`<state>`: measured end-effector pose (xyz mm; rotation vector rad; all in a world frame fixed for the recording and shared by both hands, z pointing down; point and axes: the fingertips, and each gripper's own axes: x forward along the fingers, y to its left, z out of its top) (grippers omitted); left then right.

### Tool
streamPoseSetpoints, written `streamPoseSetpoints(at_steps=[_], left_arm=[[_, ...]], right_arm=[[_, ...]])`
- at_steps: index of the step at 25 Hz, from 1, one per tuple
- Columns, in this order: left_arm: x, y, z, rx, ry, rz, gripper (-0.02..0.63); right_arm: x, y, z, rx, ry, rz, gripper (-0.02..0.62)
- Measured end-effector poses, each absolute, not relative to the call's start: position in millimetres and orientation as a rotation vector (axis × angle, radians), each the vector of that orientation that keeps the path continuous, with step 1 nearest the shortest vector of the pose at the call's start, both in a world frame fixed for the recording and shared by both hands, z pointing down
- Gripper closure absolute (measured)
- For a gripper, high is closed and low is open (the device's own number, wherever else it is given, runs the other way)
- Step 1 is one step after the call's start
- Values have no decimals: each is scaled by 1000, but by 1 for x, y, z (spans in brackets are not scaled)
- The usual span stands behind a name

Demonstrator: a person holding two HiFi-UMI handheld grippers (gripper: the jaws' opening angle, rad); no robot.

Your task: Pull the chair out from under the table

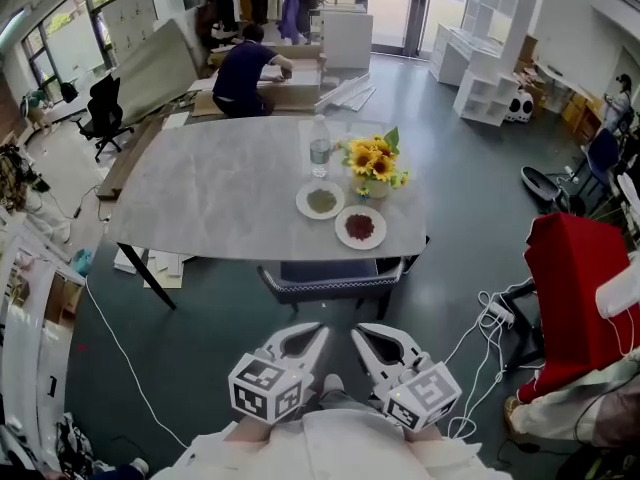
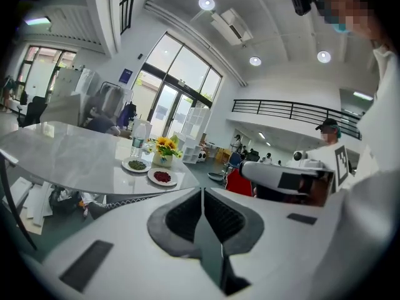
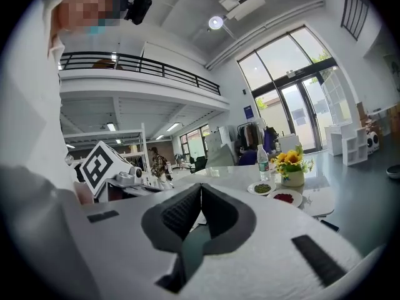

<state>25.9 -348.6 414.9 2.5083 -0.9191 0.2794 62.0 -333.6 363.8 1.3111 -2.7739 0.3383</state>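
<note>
A dark chair (image 1: 332, 280) is tucked under the near edge of the grey marble table (image 1: 220, 193), only its back rail showing. My left gripper (image 1: 319, 330) and right gripper (image 1: 356, 332) hang side by side over the floor, a short way in front of the chair and apart from it. Both are shut with nothing between the jaws. In the left gripper view the shut left gripper (image 2: 202, 190) points toward the table (image 2: 69, 155), and the right gripper (image 3: 200, 186) shows the same shut jaws with the table (image 3: 237, 177) beyond.
On the table stand a water bottle (image 1: 319, 148), a sunflower vase (image 1: 376, 168), a plate of green stuff (image 1: 321, 200) and a plate of red stuff (image 1: 360, 227). A red-covered seat (image 1: 570, 283) and cables (image 1: 490, 318) lie to the right. A person (image 1: 245, 73) crouches beyond the table.
</note>
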Motion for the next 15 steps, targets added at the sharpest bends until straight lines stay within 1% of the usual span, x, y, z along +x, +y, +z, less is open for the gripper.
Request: streamPoseSetpoints(at_steps=[8,13,15], left_arm=[[43,-401,428,2492,-951,331,580],[55,-421,436,2578,-961,449,580],[61,-428,435,2621,-946,440,580]], right_arm=[[80,-384,377,1224,-2746,311,592],[80,-404,392,1133,-2742,346,592],[83,-412,397,1120,-2734,343,592]])
